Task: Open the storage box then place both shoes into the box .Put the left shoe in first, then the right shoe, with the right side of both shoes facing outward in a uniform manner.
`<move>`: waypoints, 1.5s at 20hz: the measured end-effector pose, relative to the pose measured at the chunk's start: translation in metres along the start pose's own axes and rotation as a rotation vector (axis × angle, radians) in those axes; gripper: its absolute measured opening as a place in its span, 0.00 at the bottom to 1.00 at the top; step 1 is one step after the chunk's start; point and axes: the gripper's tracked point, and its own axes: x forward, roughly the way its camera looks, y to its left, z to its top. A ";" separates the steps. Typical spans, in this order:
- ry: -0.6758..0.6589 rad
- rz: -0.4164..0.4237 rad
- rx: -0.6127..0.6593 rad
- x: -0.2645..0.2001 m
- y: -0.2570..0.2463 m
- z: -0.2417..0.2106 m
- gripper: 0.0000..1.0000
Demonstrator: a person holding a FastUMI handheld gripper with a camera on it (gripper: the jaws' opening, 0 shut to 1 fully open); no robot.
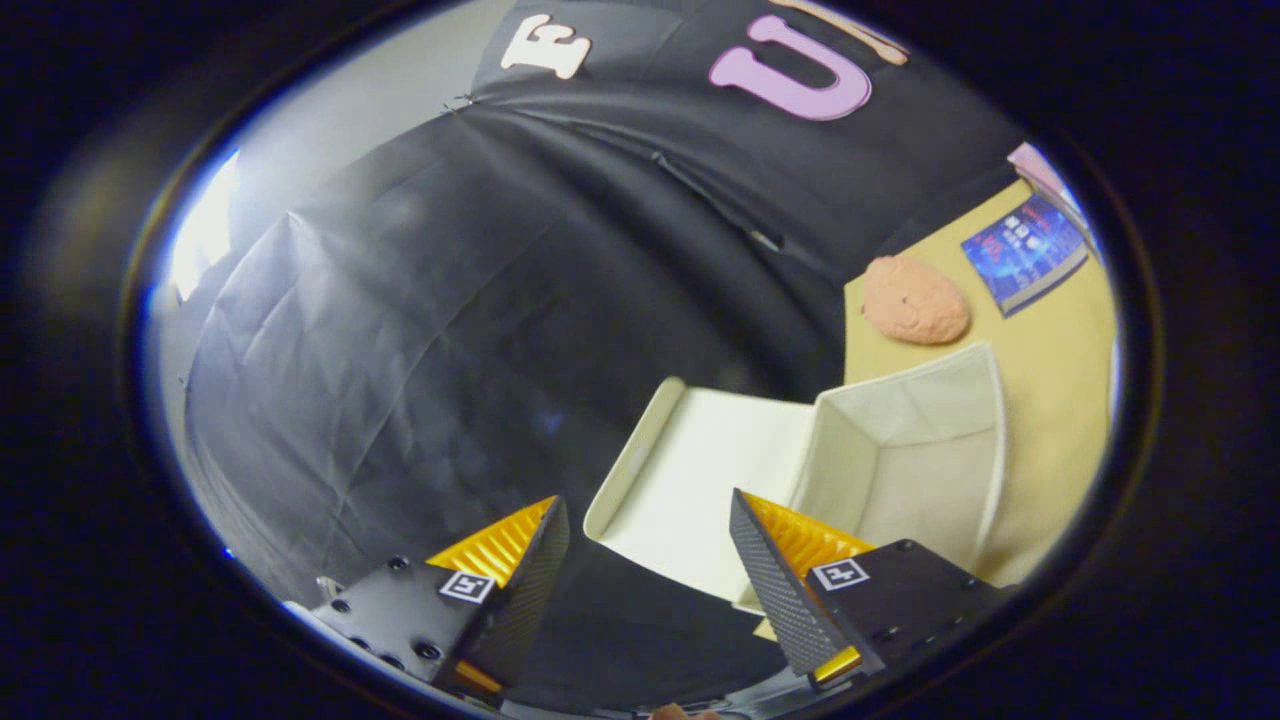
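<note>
Ribbed jaws apart, fabric box (905, 450) beyond

We can read very little here. The book (1024, 252) on the counter (1060, 380) has pale print on its cover, but it is too small and blurred for us to make out. Each of the fingers (800, 590) carries a small square coded marker (838, 574) near its base, a black-and-white pattern and no words. We find no lettering on the box (900, 450).
</note>
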 end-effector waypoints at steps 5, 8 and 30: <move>-0.047 -0.188 -0.061 -0.069 -0.077 0.033 0.99; -0.081 -0.310 -0.113 -0.121 -0.123 0.055 0.99; 0.271 -0.955 -0.464 -0.252 -0.408 0.002 0.78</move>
